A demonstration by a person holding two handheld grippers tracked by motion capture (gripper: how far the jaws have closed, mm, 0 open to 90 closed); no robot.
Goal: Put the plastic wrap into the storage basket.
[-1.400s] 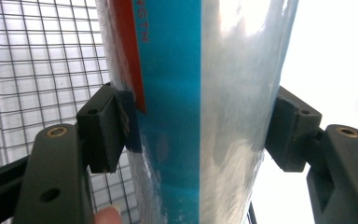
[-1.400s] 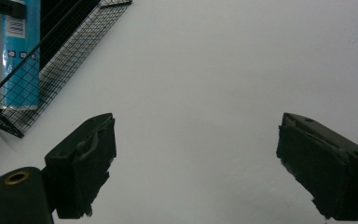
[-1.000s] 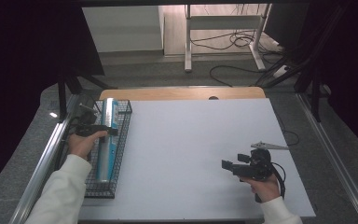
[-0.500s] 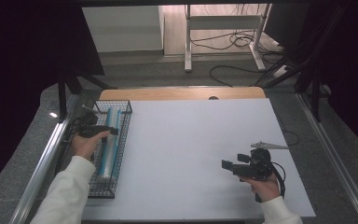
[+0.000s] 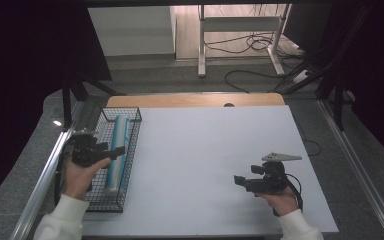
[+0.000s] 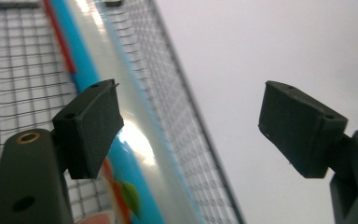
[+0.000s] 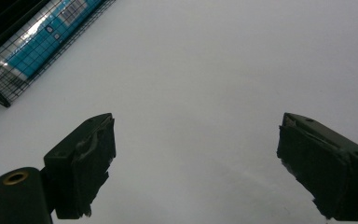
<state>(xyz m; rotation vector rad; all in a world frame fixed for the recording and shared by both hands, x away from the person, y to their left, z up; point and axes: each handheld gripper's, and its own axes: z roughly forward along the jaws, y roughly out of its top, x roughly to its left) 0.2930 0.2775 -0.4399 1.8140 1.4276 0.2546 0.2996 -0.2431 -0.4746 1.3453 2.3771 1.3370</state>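
Black wire mesh forms the basket [image 5: 128, 150] at the left edge of the white desk [image 5: 205, 150], its long side running away from the person. Inside it lies a long roll [image 5: 117, 150] in clear shiny wrap with a bright blue band along its length, stretched lengthwise along the basket floor near the right wall. In the left gripper view the roll [image 6: 135, 154] passes under the left jaw, showing a red stripe and a green and orange print on the blue, with the basket wall [image 6: 182, 121] just beside it.

The left gripper [image 5: 111, 152], held in the left hand [image 5: 77, 175], hangs over the near part of the basket, jaws spread wide and gripping nothing; one jaw is over the roll, the other over bare desk beyond the wall.

Well apart, at the right of the desk, the right gripper [image 5: 239, 181] rests in the right hand [image 5: 280, 200], pointing left towards the basket. Its jaws are likewise spread wide over bare white desk, and the right gripper view catches the basket and the roll [image 7: 46, 39] far off at upper left.
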